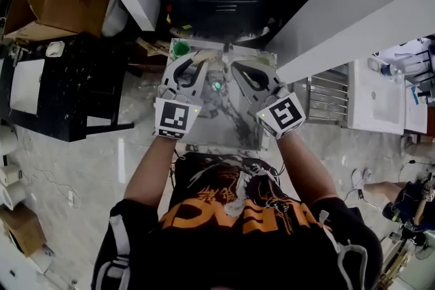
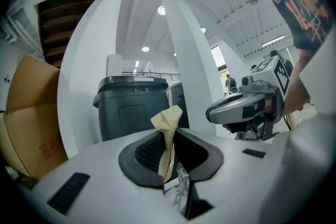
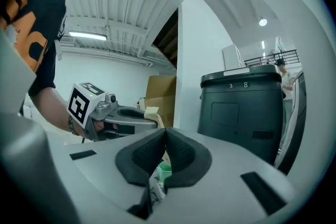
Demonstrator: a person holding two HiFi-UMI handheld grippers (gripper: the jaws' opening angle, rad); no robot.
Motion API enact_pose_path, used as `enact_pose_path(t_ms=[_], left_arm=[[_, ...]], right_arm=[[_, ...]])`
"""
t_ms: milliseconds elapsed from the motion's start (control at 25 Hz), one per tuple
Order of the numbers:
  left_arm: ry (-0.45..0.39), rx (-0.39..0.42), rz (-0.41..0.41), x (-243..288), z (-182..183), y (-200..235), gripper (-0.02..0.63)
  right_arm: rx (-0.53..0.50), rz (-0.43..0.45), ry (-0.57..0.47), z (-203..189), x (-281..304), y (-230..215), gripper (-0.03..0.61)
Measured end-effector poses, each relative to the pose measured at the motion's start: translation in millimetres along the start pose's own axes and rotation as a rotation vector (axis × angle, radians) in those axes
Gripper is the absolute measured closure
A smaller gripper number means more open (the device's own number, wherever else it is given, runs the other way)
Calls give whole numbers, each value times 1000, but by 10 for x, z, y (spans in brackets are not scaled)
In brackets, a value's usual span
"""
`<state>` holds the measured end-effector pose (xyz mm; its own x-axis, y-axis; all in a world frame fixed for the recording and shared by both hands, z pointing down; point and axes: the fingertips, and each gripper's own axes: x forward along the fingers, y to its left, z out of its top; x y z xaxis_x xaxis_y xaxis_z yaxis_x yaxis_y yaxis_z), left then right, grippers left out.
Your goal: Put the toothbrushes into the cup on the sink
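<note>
My left gripper point(image 2: 169, 136): narrow, pinching tan paper end of toothbrush packet point(image 2: 167, 119).
My right gripper point(image 3: 165, 136): jaws tight together on the same packet's clear wrap, green bit at 6 o'clock under tips.
Packet: above sink point(image 1: 228, 124), my 12 o'clock.
Cup point(image 1: 180, 48): green, 11 o'clock, sink corner.

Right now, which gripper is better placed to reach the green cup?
Left, probably. The green cup sits just beyond the left gripper; the right gripper is farther across. Caveat: left is clamped on a tan wrapper, while right's jaws are together.
</note>
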<state>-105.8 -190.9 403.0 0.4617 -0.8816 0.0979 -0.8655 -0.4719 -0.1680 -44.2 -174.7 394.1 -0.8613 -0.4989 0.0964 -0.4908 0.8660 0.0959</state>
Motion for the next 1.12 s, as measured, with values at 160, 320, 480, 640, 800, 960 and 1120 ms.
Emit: enact_pose_path(t_ms=[160, 320, 480, 640, 800, 960, 1120], left_arm=[[26, -10, 33, -130, -199, 208, 538], [54, -14, 61, -190, -415, 402, 537], [76, -8, 94, -138, -607, 635, 538], [93, -27, 112, -65, -768, 769, 537], [104, -41, 120, 50, -893, 862, 538], [125, -53, 120, 172, -1044, 899, 538], [150, -59, 111, 268, -1199, 886, 537]], right_arm=[[4, 40, 7, 11, 217, 90, 565], [14, 68, 11, 22, 359, 138, 565], [30, 87, 21, -17, 464, 156, 565], [54, 86, 28, -76, 477, 164, 565], [64, 87, 42, -130, 484, 141, 565], [81, 59, 54, -192, 482, 24, 565], [94, 55, 64, -246, 516, -27, 565]])
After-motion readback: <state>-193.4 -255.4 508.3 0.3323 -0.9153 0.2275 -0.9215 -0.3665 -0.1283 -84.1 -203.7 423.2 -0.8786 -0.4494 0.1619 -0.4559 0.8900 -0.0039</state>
